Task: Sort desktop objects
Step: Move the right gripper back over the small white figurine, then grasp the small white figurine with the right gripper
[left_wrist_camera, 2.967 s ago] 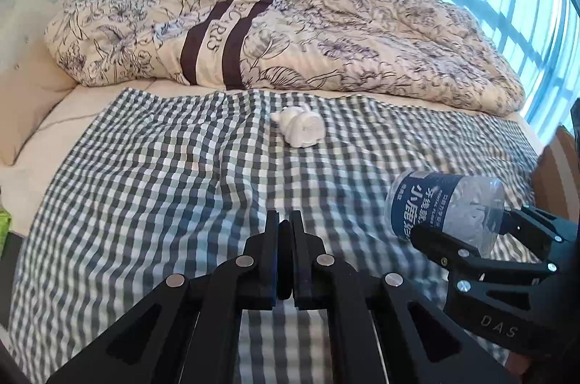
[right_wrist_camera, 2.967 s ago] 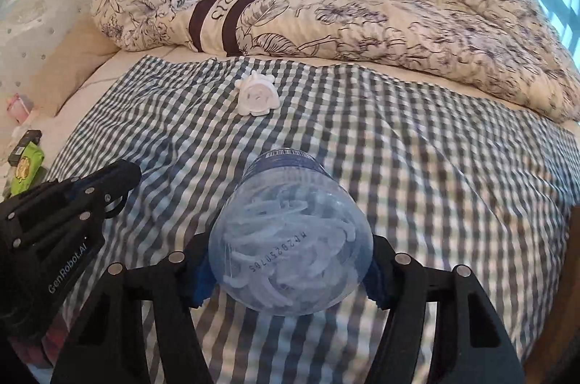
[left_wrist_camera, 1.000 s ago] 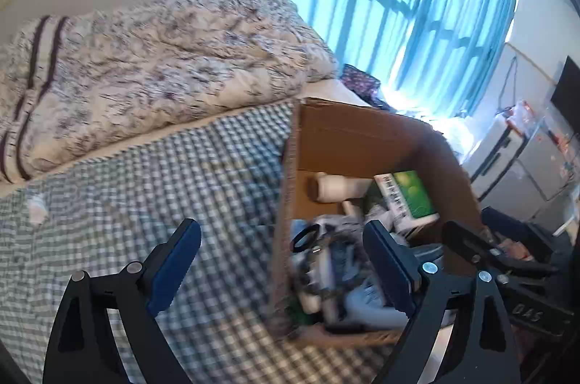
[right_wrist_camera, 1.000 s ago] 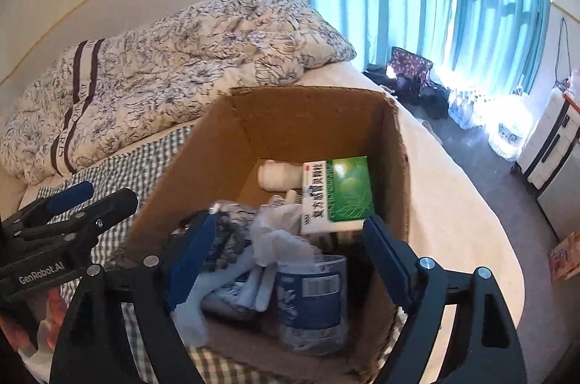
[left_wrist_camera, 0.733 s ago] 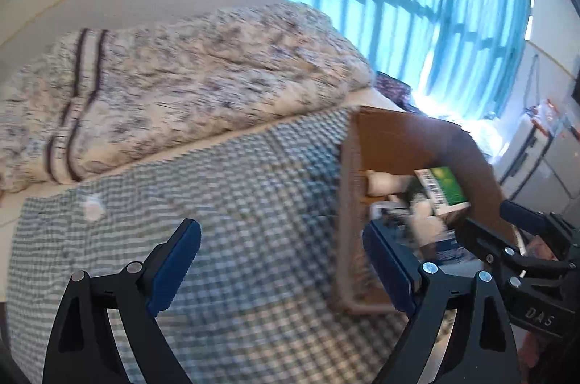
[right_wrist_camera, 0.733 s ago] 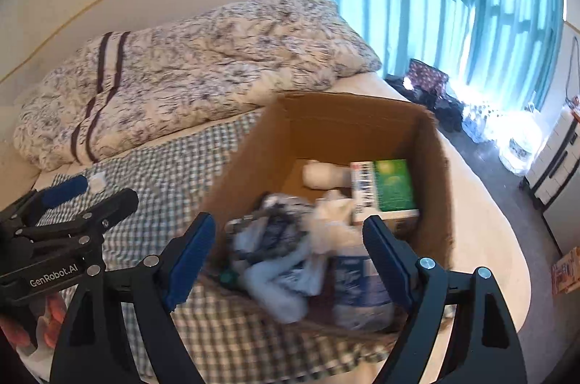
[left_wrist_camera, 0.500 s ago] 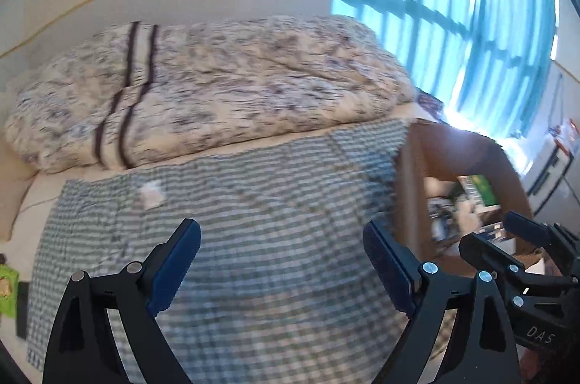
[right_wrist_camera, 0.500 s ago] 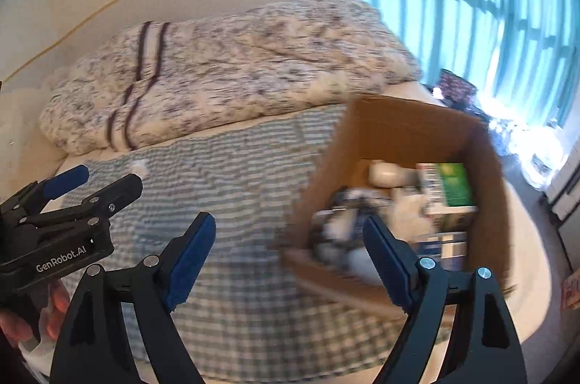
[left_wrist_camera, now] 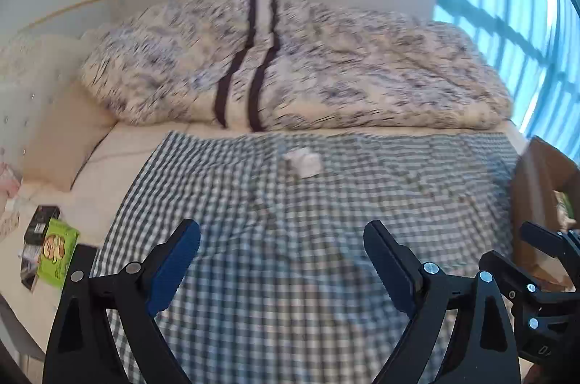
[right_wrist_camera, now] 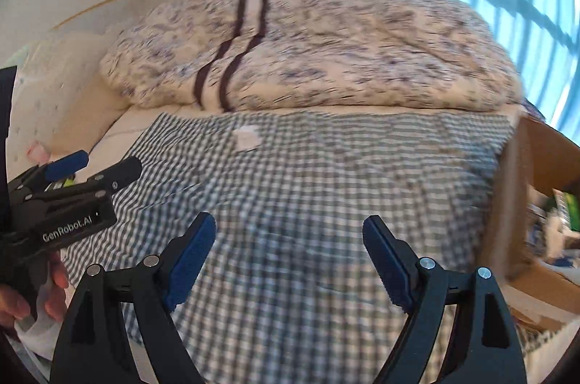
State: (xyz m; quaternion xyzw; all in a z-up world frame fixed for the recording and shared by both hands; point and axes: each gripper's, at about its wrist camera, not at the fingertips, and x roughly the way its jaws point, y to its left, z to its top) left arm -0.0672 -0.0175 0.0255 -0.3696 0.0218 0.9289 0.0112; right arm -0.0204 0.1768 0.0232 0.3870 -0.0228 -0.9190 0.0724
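White obj [left_wrist_camera: 303, 161] ahead of L gripper [left_wrist_camera: 282, 260], well apart.

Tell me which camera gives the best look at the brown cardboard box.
The right wrist view: the brown cardboard box shows a side wall, its open top and blurred contents at the right edge. The left wrist view catches only a cropped corner, partly behind the right claw.

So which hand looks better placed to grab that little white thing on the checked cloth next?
Probably the left. The white object sits almost straight ahead of the open left tool, while from the equally open right tool it lies off to the left.
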